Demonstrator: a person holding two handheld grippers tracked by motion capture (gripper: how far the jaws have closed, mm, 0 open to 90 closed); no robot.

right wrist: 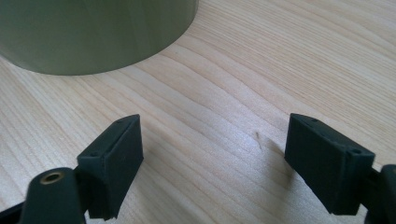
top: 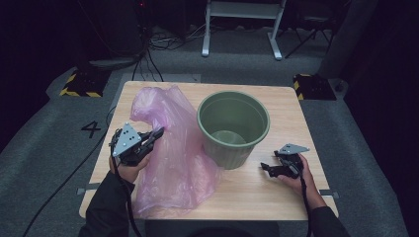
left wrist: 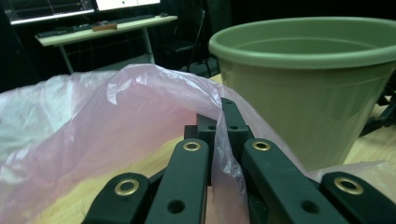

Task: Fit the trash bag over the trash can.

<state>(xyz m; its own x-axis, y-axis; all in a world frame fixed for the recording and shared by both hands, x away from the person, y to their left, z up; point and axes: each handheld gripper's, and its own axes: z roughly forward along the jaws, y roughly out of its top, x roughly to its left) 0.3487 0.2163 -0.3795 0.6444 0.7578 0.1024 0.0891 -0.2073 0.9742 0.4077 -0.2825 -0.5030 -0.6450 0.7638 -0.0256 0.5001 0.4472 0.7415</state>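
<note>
Bag, pot – my rig
L gripper (top: pixel 157 134) pinching pink bag (top: pixel 173 163), 9 o'clock of green pot (top: pixel 233 129); R gripper (top: pixel 267 169) spread, empty.

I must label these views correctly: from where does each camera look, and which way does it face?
High view: above the person's side, looking forward and down on table; forearms, both hands show.
Left gripper view: along left gripper, shut on pink bag, toward green pot.
Right gripper view: down over open right gripper.
All share the pot.
</note>
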